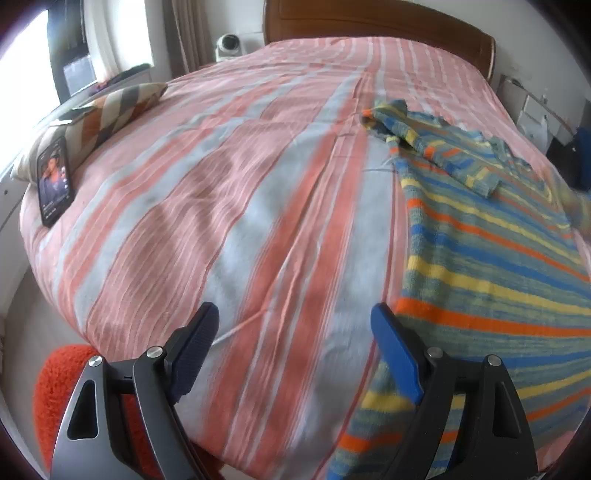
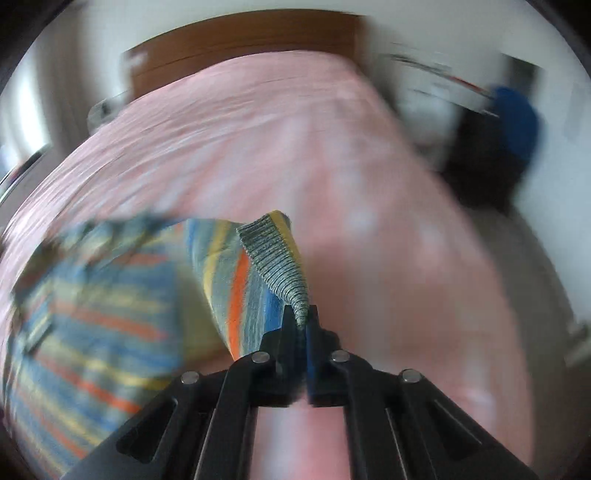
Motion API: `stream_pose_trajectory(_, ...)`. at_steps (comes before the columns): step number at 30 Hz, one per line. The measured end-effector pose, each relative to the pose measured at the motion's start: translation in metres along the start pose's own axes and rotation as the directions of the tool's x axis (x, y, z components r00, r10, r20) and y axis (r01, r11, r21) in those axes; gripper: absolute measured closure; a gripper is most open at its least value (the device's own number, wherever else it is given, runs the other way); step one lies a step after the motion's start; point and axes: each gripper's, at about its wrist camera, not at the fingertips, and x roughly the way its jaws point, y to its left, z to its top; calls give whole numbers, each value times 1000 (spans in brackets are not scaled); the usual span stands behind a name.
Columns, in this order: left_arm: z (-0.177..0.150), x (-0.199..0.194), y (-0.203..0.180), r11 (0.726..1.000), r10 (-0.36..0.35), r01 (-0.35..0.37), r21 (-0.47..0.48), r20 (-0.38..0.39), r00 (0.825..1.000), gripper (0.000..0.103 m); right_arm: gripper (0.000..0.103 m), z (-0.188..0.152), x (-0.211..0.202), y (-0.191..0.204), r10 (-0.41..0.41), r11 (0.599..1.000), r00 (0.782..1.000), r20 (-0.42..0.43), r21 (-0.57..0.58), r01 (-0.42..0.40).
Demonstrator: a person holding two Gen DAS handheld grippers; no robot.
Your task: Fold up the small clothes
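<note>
A small striped knit sweater [image 1: 491, 258], blue, yellow, orange and grey-green, lies spread on the bed's right side, one sleeve [image 1: 436, 144] folded across its upper part. My left gripper [image 1: 295, 328] is open and empty, over the bedspread just left of the sweater's hem. My right gripper [image 2: 301, 325] is shut on the ribbed cuff [image 2: 280, 262] of the sweater's other sleeve and holds it lifted above the bed; the rest of the sweater [image 2: 92, 295] is blurred to the left.
The bed [image 1: 240, 206] has a pink and grey striped cover and a wooden headboard [image 1: 369, 18]. A phone [image 1: 54, 181] leans on a patterned pillow [image 1: 107, 114] at the left edge. An orange fuzzy object [image 1: 55, 387] sits below left. Dark and blue items [image 2: 509, 125] lie right of the bed.
</note>
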Motion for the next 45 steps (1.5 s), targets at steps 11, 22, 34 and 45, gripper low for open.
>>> stream_pose_trajectory(11,-5,1,-4,997,64,-64,44,4,998,17,100,-60,29,-76,-46,979,987,-152,192,76)
stream_pose_trajectory(22,-5,6,0,998,55,-55,33,-12,998,18,100,-74,42,-100,76,938,988,-137,346,-24)
stream_pose_trajectory(34,-5,7,-9,998,42,-42,54,7,999,11,81,-63,-7,-86,114,965,993,-18,240,-106)
stream_pose_trajectory(45,72,-78,-51,952,-164,122,283,130,978,9,70,-107,-26,-54,59,974,998,-35,220,-49)
